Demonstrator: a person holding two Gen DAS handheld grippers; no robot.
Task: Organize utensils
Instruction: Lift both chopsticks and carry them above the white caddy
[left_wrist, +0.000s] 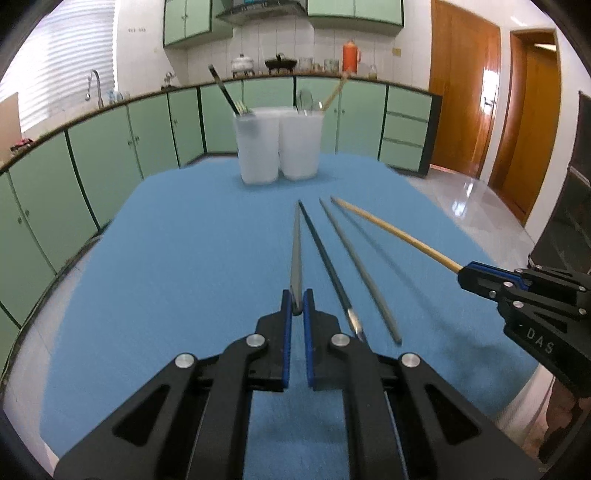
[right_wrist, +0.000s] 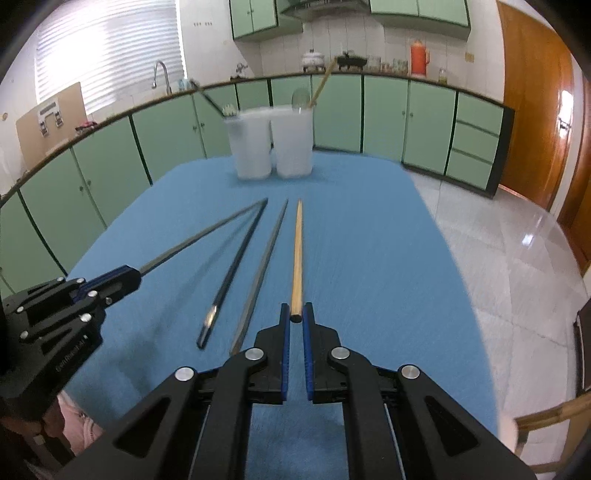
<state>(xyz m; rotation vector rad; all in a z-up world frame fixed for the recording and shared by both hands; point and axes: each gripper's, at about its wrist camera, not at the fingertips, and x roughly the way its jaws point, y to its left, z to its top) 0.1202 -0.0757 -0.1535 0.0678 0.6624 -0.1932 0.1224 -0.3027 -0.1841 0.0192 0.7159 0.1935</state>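
Left wrist view. The left gripper (left_wrist: 297, 303) has its jaws pressed together on the near end of a grey chopstick (left_wrist: 296, 254), which points forward toward the two cups. To its right, a black chopstick (left_wrist: 325, 254) with a silver end lies on the blue cloth (left_wrist: 184, 258); its far tip sits just beside the grey one's tip. Further right lies a second grey stick (left_wrist: 356, 266), flat on the cloth. At the right edge the right gripper (left_wrist: 461, 272) pinches the near end of a wooden chopstick (left_wrist: 395, 234), whose far tip points toward the cups. Left cup (left_wrist: 258, 147) and right cup (left_wrist: 300, 146), both frosted white, stand touching side by side at the far end of the cloth. The left cup holds a dark-handled utensil and a fork; the right cup holds a wooden stick and what looks like a spoon.

Right wrist view. The right gripper (right_wrist: 296, 314) is clamped on the butt of the wooden chopstick (right_wrist: 296, 254), which runs straight ahead. Left of it the second grey stick (right_wrist: 262, 273) and the black chopstick (right_wrist: 236, 266) lie on the cloth (right_wrist: 369, 258). The left gripper (right_wrist: 137, 275) enters from the left edge, closed on the grey chopstick (right_wrist: 199, 240); its shadow shows on the cloth below it. The two cups (right_wrist: 271, 144) stand at the far end. Green cabinets (right_wrist: 110, 162) line the background.
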